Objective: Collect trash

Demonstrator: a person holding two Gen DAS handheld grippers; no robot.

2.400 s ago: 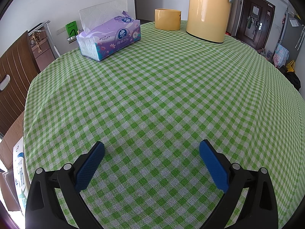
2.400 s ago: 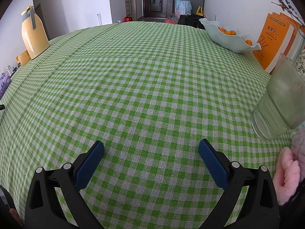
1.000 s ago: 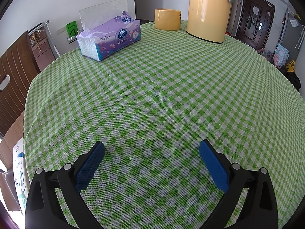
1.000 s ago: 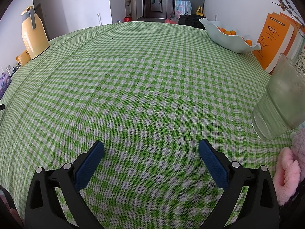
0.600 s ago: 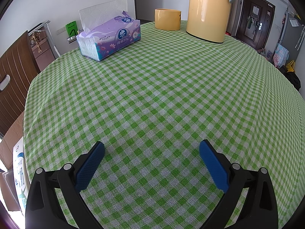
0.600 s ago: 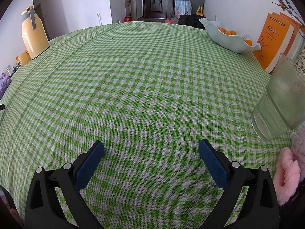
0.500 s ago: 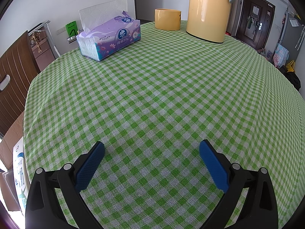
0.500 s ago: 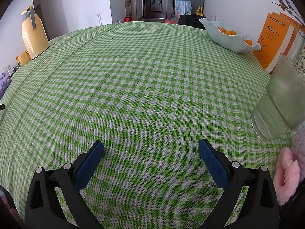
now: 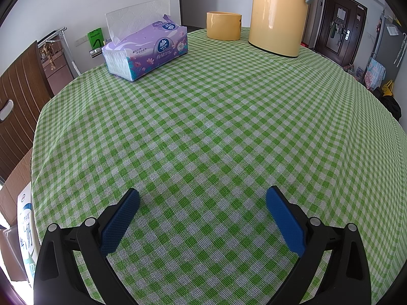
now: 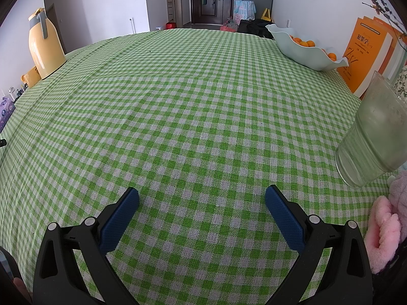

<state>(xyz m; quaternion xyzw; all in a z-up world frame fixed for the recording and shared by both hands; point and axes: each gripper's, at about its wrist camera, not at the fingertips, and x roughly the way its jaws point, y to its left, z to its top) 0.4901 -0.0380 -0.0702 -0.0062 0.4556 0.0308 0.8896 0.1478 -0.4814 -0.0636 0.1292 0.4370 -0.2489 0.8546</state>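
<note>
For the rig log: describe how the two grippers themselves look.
Both look alike. The left gripper and right gripper each have two matte black angular fingers with triangular cut-outs, round silver screw heads, and blue textured pads on the inner faces. No cables, markings or sleeves show.

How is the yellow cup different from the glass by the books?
The cup is short, opaque yellow and straight-sided; the glass is tall, cloudy see-through green and widens toward its rim. The cup stands beside the yellow jug; the glass stands near the books. Both are upright on the tablecloth.
</note>
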